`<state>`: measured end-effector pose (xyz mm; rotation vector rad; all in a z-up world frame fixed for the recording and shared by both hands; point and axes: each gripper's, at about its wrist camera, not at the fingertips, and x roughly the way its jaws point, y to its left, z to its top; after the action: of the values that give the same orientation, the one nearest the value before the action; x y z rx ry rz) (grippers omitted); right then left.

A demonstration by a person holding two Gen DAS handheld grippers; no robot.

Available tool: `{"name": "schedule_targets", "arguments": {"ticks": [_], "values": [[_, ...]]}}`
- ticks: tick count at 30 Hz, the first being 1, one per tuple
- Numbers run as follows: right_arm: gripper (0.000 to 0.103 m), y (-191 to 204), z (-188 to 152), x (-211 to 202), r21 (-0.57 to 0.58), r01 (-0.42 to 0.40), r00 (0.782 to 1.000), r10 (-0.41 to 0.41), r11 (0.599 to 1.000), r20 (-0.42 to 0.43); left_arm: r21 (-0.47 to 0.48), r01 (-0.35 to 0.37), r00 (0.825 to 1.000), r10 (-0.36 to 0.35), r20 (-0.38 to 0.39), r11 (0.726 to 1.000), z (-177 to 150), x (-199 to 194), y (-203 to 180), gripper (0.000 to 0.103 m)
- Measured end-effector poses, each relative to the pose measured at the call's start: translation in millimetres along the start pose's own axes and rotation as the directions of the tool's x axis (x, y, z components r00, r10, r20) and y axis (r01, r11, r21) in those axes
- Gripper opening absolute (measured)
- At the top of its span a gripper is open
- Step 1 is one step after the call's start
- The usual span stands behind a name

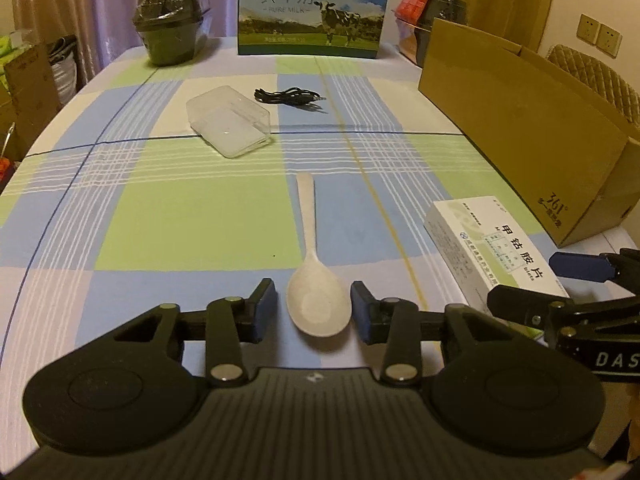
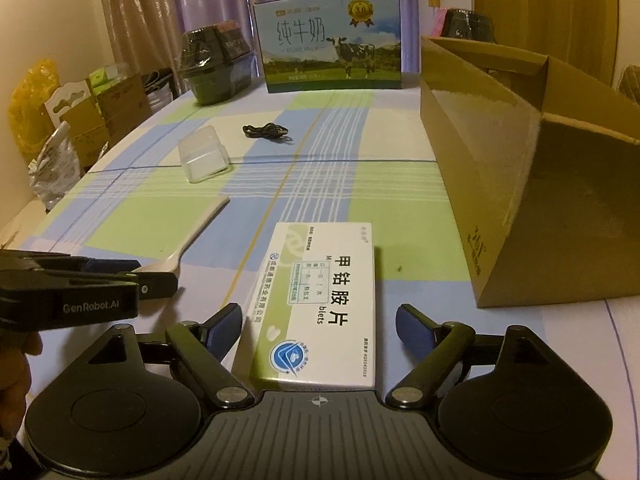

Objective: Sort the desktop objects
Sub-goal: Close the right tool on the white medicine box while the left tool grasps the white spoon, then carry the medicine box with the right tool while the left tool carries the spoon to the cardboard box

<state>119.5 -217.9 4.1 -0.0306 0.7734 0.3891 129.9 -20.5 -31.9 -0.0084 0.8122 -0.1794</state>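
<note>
Left tongs (image 1: pixel 313 308) stand open, blue pads either side of the bowl of the white spoon (image 1: pixel 314 280), not yet touching it; the spoon lies flat on the desk (image 1: pixel 180 216), handle pointing away from the tongs; right tongs (image 2: pixel 319 326) also open, wide, straddling the near end of the white medicine box (image 2: pixel 320 304), which lies flat with its long axis running away from the tongs; neither has hold of anything. Judgement: both are at the pre-grasp step; for the spoon, the bowl is rounded and shallow, so the pads should close low and level, perhaps slightly further up toward the neck, or it may squirt out; for the box, close squarely on the long side faces, gently, since thin card may buckle. Likely destination is the open brown cardboard box (image 2: pixel 520 184) at the right of the desk, its opening turned toward the items; this is a guess. Other items further off: clear plastic case (image 1: pixel 228 124) and coiled black cable (image 1: pixel 288 98), well apart from both tongs. Desk carries a checked cloth in green, blue and white, smooth, slightly creased; a milk carton (image 1: pixel 312 8) and dark wrapped containers (image 1: pixel 170 20) stand at the far edge; curtains behind; dim, warm light.
</note>
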Motion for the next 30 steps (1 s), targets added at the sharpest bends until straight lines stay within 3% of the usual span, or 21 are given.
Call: {"name": "schedule_targets", "arguments": {"ticks": [5,18,30], "values": [[0.082,-2.9,2.2,9.0,0.062,0.002,0.999,0.001,0.998,-0.036,-0.008,-0.001,1.0,0.001,0.005,1.0,0.1,-0.7,0.9,0.028],[0.082,1.6,2.6,13.8,0.04,0.021,0.999,-0.019,0.999,-0.039,0.011,-0.038,0.999,0.038,0.008,0.999,-2.6,-1.8,-5.7,0.028],[0.082,7.1,9.7,21.4,0.015,0.028,0.999,-0.027,1.0,-0.036,-0.004,-0.023,1.0,0.023,0.003,1.0,-2.0,-3.5,-2.7,0.027]]}}
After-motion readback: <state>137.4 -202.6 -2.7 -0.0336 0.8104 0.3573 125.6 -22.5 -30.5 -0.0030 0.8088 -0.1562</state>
